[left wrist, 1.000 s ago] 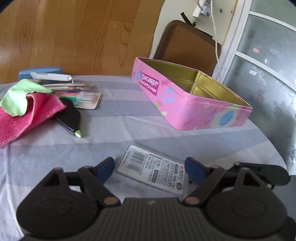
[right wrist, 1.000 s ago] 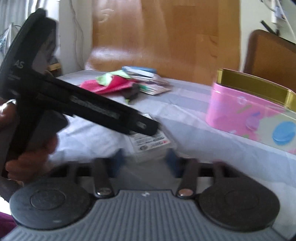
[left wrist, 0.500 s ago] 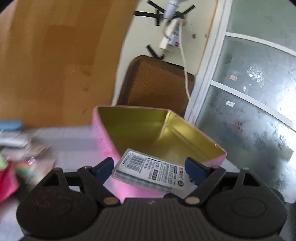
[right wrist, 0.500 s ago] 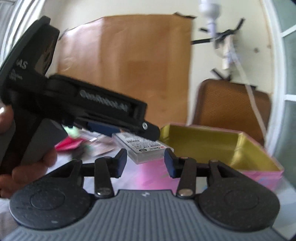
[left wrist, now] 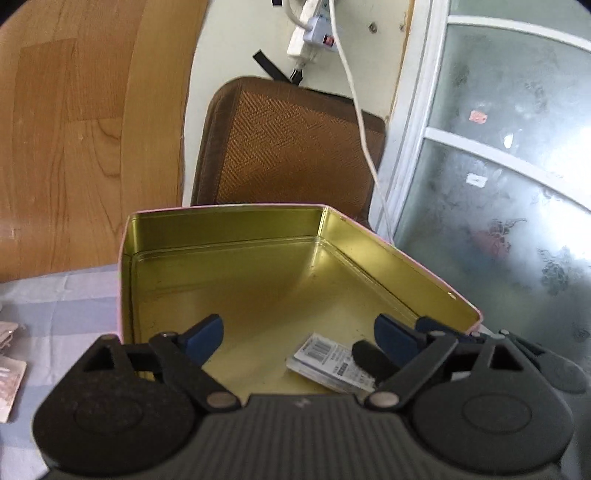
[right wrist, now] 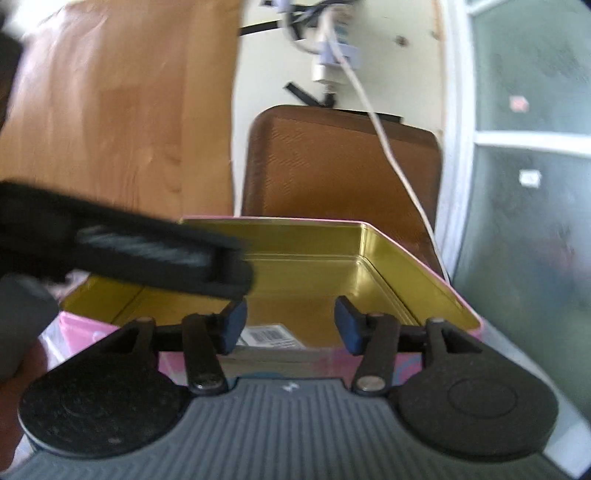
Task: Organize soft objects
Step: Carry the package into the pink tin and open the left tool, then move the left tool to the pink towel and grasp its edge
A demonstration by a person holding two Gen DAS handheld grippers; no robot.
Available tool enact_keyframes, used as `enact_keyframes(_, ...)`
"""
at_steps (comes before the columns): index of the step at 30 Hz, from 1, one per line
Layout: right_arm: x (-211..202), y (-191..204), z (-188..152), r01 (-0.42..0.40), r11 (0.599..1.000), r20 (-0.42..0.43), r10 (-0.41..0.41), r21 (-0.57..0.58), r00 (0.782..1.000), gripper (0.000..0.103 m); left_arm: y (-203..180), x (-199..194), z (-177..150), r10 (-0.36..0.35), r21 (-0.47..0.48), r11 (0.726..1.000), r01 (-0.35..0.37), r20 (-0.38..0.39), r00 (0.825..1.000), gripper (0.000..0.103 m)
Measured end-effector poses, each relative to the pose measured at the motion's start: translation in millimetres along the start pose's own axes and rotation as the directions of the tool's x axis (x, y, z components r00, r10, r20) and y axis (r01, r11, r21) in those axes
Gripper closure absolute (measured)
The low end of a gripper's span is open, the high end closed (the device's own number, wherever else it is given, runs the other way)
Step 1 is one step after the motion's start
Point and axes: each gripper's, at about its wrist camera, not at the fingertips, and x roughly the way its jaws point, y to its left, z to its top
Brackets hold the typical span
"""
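Note:
A pink biscuit tin [left wrist: 221, 211] with a gold inside stands open on the striped tablecloth. A small white packet with a barcode [left wrist: 328, 360] lies flat on the tin's floor near its front right corner. My left gripper [left wrist: 297, 332] hangs over the tin, its jaws opening, and its blue pads touch nothing. My right gripper [right wrist: 291, 325] hovers at the tin's [right wrist: 295, 236] near wall, its jaws opening too. The packet [right wrist: 269, 336] shows low between them, untouched. The left gripper's black body [right wrist: 147, 251] crosses the right wrist view at the left.
Behind the tin stands a brown woven chair back [left wrist: 295, 147]. A white cable and power strip [left wrist: 314, 33] hang on the wall. A frosted glass door [left wrist: 498, 184] is at the right, a wooden panel [left wrist: 74, 129] at the left. Flat packets [left wrist: 7, 373] lie at the cloth's left edge.
Both grippers swung from above the table to over the tin. The packet, earlier between the left fingers, now lies on the tin's floor. Both pairs of jaws stand wider.

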Motion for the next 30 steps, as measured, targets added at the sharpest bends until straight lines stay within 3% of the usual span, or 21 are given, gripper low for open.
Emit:
enact_keyframes(7,-38,21,-2,-0.078,0.995,0.07,0.074,0.056,0.995,0.043,33,-88,-37,0.047,0.033,0.998,-0.05,0.101,0.994,0.004)
enact_keyframes(10,-51,44,-2,-0.154,0.987,0.096,0.149,0.04,0.984,0.043,58,-130,-61,0.118,0.017,0.992,-0.121,0.127,0.985,0.003)
enact_keyframes(13,-59,77,-3,-0.239,0.971,0.096,0.239,-0.012,0.966,0.043,86,-169,-81,0.21,-0.024,0.978,-0.209,0.165,0.964,0.003)
enact_keyframes(16,-58,109,-5,-0.334,0.941,0.055,0.337,-0.054,0.94,0.043,114,-201,-100,0.34,-0.07,0.94,-0.333,0.189,0.921,0.003)
enact_keyframes(19,-51,142,-8,-0.411,0.907,-0.014,0.412,-0.094,0.911,0.043,139,-226,-113,0.464,-0.116,0.886,-0.449,0.215,0.86,0.003)
enact_keyframes(24,-39,191,-5,-0.52,0.845,-0.106,0.51,-0.123,0.854,0.044,190,-254,-122,0.642,-0.308,0.76,-0.573,0.211,0.738,0.004)
enact_keyframes(26,-34,211,0,-0.552,0.822,-0.121,0.539,-0.14,0.834,0.044,211,-261,-126,0.685,-0.386,0.711,-0.588,0.189,0.703,0.004)
enact_keyframes(27,-30,219,3,-0.565,0.812,-0.127,0.551,-0.143,0.824,0.044,222,-265,-130,0.685,-0.443,0.695,-0.566,0.171,0.708,0.005)
enact_keyframes(30,-14,250,13,-0.59,0.793,-0.15,0.572,-0.149,0.806,0.044,244,-277,-137,0.646,-0.544,0.69,-0.478,0.163,0.746,0.004)
